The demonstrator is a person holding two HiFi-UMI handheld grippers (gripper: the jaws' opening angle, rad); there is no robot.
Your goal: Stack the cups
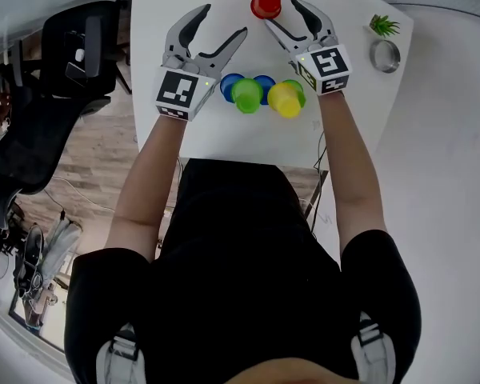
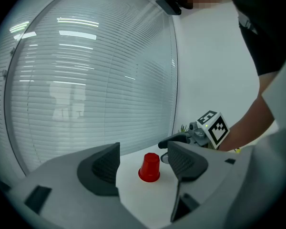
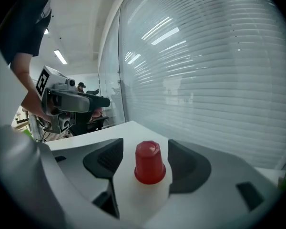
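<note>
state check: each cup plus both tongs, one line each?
Red cup: upside down on the table, alone, not gripped.
Blue cups: standing in the near row, untouched.
Green cups: same row, untouched.
Yellow cup: same row, untouched.
Left tongs: open, empty.
Right tongs: open, empty, with the red cup just ahead of the tips.

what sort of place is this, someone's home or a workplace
Most likely an office or lab workroom rather than a home. A plain white table stands in front of a long run of window blinds, and a black office chair sits beside the table on a wood-look floor.
</note>
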